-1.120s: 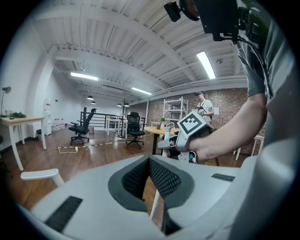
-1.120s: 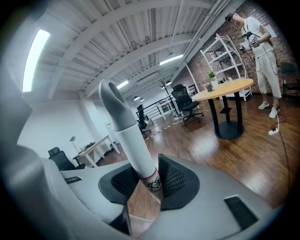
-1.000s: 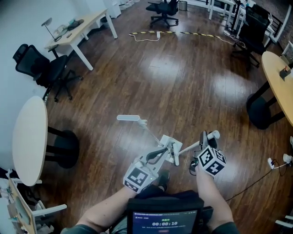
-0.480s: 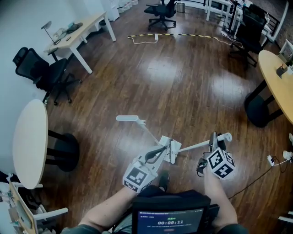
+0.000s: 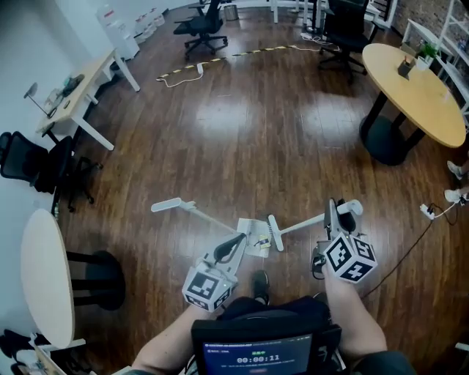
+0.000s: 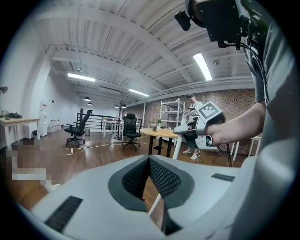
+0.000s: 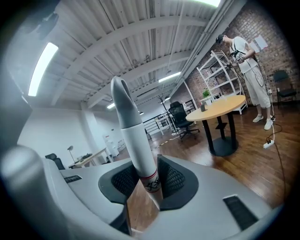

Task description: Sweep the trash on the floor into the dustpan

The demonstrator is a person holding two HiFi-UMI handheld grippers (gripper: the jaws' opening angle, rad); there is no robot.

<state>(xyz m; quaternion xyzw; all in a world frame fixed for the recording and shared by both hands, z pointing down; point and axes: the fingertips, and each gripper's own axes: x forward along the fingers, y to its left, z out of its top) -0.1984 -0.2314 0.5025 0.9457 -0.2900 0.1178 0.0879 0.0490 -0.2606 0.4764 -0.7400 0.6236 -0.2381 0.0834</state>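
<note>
Since half a second ago the dustpan (image 5: 253,238) handle's far end has swung out to the left. The broom (image 5: 300,225) head now sits just beside the pan's right edge. The head view itself has turned to take in the whole round wooden table (image 5: 414,95).

Nearest, a screen (image 5: 256,355) sits at the person's chest, with a dark shoe (image 5: 260,284) just beyond it. The left gripper (image 5: 239,240) reaches to the pan's near left edge, and the right gripper (image 5: 333,214) is near the top of the broom's stick. From the head view the stand of the jaws is hard to make out.

The left gripper view settles its own. The pads (image 6: 164,180) are pressed nearly together on a thin white rod (image 6: 157,208), the dustpan's stem. That view also catches the other gripper at its right. The right gripper view shows its pads (image 7: 174,178) pinching the white broom stick at a red band.

Only the head view shows the pan lying on the dark wood floor (image 5: 256,132). Small specks lie on the pan, too small to name.

Farther off stand a desk (image 5: 73,91) and office chairs (image 5: 201,18). In the right gripper view a person (image 7: 246,61) stands by shelving (image 7: 220,75) at a brick wall (image 7: 276,51).
</note>
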